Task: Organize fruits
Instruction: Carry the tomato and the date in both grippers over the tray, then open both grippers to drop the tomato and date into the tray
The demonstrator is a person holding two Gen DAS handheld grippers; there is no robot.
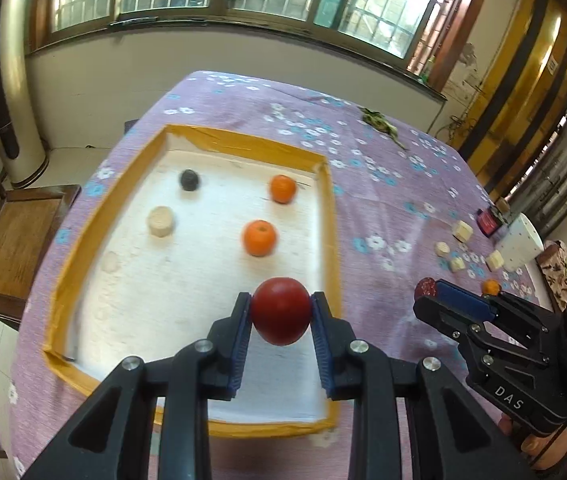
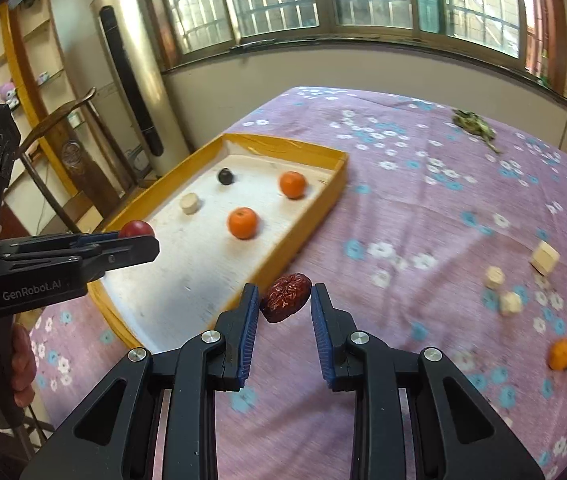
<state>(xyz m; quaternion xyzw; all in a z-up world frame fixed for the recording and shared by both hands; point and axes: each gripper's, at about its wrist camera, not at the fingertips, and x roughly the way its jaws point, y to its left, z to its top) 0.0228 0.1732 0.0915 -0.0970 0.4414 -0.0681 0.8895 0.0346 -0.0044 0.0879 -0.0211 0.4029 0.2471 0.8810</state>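
The table (image 1: 363, 152), covered in a purple flowered cloth, is carrying a yellow-rimmed tray (image 1: 187, 136) with a white floor. Inside the tray two oranges (image 1: 259, 238), one dark fruit (image 1: 189, 180) and a pale round block (image 1: 160, 222) are lying well apart.

Step in hand, as judged: both fruits are being carried to the tray. The left tool (image 1: 281, 312) is gripping a red fruit (image 1: 281, 310) between its blue pads, over the near end of the tray. The right tool (image 2: 285, 300) is clamping a wrinkled red date (image 2: 286, 297) over the cloth, just beside the tray's near corner.

Next move, as judged: the left tool is needing to descend onto bare tray floor and release; the right tool is needing to cross the rim first.

View differences: only the right wrist view is showing a hand (image 2: 19, 364) on the left tool's handle. It is also showing the loose orange (image 2: 561, 354) and pale blocks (image 2: 544, 257) on the cloth more fully.
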